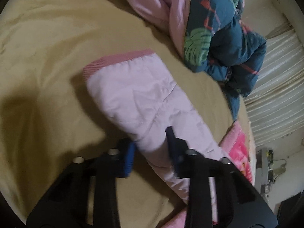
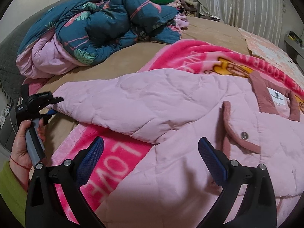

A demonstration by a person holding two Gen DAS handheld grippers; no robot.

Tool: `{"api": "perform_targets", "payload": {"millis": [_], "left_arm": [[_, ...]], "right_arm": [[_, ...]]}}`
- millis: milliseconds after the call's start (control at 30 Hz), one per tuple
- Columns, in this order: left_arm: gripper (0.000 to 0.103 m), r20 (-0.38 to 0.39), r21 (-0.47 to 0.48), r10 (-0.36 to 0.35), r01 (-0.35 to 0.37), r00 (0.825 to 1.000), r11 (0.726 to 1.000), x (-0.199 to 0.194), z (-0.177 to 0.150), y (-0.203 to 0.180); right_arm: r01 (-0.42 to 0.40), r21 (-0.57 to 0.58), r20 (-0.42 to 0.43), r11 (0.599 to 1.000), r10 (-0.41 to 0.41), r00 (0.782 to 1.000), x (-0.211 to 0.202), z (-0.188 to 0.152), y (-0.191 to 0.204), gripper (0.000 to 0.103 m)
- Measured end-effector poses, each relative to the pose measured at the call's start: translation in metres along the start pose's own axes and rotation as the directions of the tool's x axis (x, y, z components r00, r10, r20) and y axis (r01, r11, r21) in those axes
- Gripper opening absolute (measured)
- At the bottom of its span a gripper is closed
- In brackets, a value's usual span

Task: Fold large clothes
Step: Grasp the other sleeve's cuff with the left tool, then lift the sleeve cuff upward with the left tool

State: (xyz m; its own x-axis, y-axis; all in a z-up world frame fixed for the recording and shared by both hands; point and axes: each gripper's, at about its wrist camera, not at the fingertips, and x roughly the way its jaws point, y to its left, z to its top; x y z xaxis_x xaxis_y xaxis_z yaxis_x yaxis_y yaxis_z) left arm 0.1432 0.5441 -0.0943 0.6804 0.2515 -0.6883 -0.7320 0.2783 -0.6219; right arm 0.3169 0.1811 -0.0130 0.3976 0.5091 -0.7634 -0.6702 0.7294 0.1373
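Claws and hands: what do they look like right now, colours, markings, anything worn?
Both claws have black forked arms with silver bolts and blue textured pads: right claw, left claw. From the right wrist view, the left hand grips a grey handle, wearing a thin red wrist string and a yellow-green sleeve.

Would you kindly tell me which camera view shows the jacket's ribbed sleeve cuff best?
The left wrist view: the ribbed cuff lies in full sight at the sleeve's end on the tan sheet, beyond the left gripper, which is shut on the sleeve. In the right wrist view that gripper hides the sleeve's end; no cuff shows.
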Motion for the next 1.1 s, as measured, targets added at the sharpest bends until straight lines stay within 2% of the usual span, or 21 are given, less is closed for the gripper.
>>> {"api": "perform_targets", "payload": {"millis": [200,467,533,667,833,1100], "left_arm": [[0.012,0.103,0.132,-0.100,0.086,0.990,0.987,-0.049,0.003,-0.045],[0.012,0.172,0.272,-0.273,0.221,0.946,0.937,-0.113,-0.014,-0.103],[0.012,0.175,0.287,-0.303,0.246,0.937,0.926,-0.122,-0.018,-0.112],[0.012,0.177,0.373,-0.366,0.281,0.914,0.884,-0.146,-0.038,-0.141],[0.012,0.170,0.436,-0.415,0.309,0.894,0.845,-0.172,-0.065,-0.171],[0.012,0.129,0.551,-0.437,0.302,0.890,0.778,-0.198,-0.102,-0.227]], "right_arm": [[-0.004,0.001,0.030,1.000,0.004,1.000,-0.016,-0.001,-0.001,0.099],[0.019,0.009,0.060,1.000,-0.019,0.998,-0.051,-0.015,-0.018,0.099],[0.032,0.017,0.065,0.999,-0.033,0.997,-0.062,-0.019,-0.025,0.099],[0.062,0.059,0.092,0.996,-0.067,0.993,-0.095,-0.031,-0.052,0.099],[0.112,0.108,0.105,0.988,-0.124,0.987,-0.133,-0.046,-0.089,0.099],[0.105,0.198,0.135,0.975,-0.133,0.982,-0.172,-0.072,-0.133,0.099]]}}
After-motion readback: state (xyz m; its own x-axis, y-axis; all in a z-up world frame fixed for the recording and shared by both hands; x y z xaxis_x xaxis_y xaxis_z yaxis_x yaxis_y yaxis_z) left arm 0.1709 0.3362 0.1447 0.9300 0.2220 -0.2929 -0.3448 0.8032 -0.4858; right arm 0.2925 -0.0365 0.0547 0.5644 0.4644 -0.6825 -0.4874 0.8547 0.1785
